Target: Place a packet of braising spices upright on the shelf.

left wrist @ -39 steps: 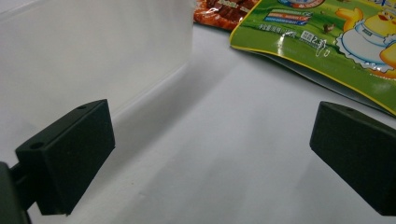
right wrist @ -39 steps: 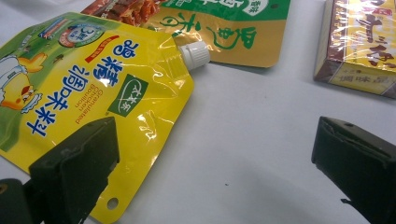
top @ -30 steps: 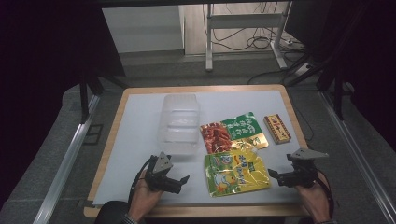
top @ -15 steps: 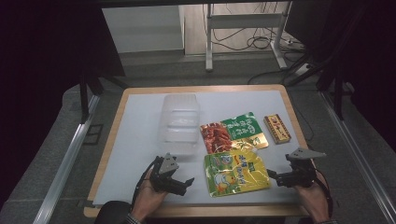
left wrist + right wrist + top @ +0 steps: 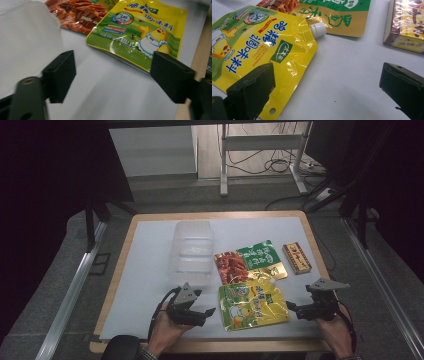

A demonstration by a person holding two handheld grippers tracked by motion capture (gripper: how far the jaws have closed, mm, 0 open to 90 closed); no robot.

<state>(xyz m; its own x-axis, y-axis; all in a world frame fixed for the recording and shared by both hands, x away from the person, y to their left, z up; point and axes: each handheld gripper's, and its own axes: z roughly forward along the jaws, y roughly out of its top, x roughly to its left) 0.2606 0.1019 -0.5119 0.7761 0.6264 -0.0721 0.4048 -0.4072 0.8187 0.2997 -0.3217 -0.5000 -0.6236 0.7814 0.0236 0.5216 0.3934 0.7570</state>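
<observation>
A yellow-green spouted pouch [image 5: 252, 305] printed with a cartoon chick lies flat near the table's front edge. My left gripper [image 5: 207, 315] sits just left of it, open, nothing between its jaws. In the left gripper view the pouch [image 5: 140, 30] lies ahead and to the right of the left gripper [image 5: 116, 75]. My right gripper [image 5: 292, 310] is open just right of the pouch. In the right gripper view the left jaw of the right gripper [image 5: 328, 90] is over the pouch's [image 5: 262, 50] corner; the white cap points away.
Behind the pouch lies a green and red snack packet [image 5: 250, 262]. A brown box [image 5: 296, 258] lies to the right of that packet. A clear plastic container [image 5: 192, 247] stands at mid-table. The wooden table rim [image 5: 210, 347] runs along the front.
My left gripper has drifted slightly right, closer to the pouch. The right gripper has barely moved. Both stay open.
</observation>
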